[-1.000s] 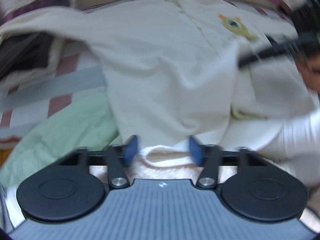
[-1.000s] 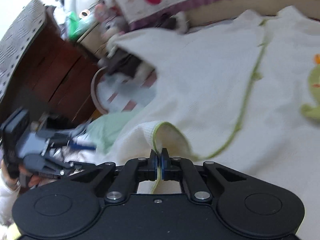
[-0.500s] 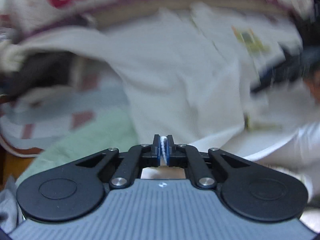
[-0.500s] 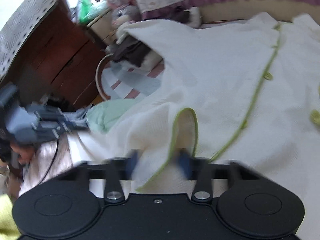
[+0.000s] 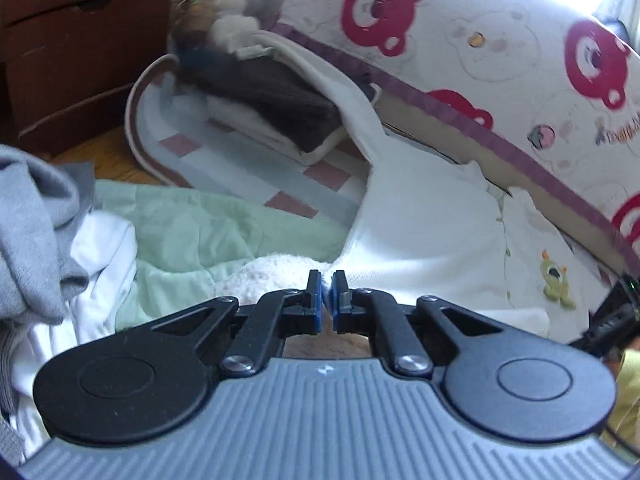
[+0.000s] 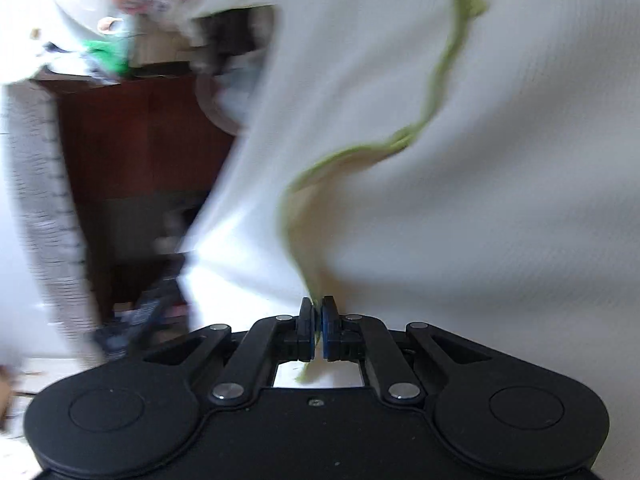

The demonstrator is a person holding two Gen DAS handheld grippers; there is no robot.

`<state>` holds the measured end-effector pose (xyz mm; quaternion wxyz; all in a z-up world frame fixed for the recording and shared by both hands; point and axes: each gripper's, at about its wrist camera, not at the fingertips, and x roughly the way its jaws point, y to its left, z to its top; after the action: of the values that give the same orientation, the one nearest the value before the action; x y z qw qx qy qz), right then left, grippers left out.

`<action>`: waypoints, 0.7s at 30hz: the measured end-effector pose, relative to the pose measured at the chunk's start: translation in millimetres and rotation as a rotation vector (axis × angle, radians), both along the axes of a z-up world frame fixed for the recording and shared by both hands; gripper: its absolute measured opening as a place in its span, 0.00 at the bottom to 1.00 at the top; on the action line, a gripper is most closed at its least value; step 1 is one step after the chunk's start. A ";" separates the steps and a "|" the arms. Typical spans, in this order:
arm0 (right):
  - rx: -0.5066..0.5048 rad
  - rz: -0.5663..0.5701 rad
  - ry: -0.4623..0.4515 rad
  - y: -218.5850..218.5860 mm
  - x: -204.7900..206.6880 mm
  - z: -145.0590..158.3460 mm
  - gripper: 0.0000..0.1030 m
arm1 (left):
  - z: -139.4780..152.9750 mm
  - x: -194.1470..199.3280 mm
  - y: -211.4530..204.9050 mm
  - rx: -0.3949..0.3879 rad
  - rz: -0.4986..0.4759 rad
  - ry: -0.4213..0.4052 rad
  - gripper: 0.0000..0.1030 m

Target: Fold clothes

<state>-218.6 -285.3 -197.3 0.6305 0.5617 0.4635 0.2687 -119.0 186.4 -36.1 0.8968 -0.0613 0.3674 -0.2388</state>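
Note:
A cream baby shirt (image 5: 424,220) with green trim and a small green monster patch (image 5: 554,278) lies spread on the bed. My left gripper (image 5: 327,300) is shut on its lower hem. In the right wrist view the same cream shirt (image 6: 460,160) hangs lifted and fills the frame, its green-trimmed edge (image 6: 436,80) running down into my right gripper (image 6: 319,322), which is shut on that edge. The right gripper's body shows at the right edge of the left wrist view (image 5: 612,320).
A pale green blanket (image 5: 192,228) lies left of the shirt. Grey and white clothes (image 5: 44,240) are heaped at the far left. A folded stack with a dark brown garment (image 5: 272,108) sits behind. A bear-print bumper (image 5: 480,56) and a wooden dresser (image 5: 72,40) bound the area.
My left gripper closed on the shirt hem and lifted it. My right gripper opened, then shut again on the green-trimmed edge and raised the shirt, which now hangs.

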 end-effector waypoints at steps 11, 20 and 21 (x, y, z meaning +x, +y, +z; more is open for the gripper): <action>-0.262 0.202 -0.039 41.0 -1.2 53.0 0.06 | -13.5 4.8 4.2 -0.010 0.023 0.054 0.05; -0.441 0.231 0.020 51.6 -0.5 70.8 0.34 | -12.7 12.1 9.2 -0.044 0.031 0.082 0.17; -0.443 0.218 0.007 49.1 -0.2 77.2 0.51 | -9.1 12.7 12.0 -0.045 0.038 0.073 0.26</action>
<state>-218.8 -236.2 -120.1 0.7039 0.3575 0.5711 0.2249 -106.3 198.4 -45.2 0.8856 -0.0971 0.3932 -0.2273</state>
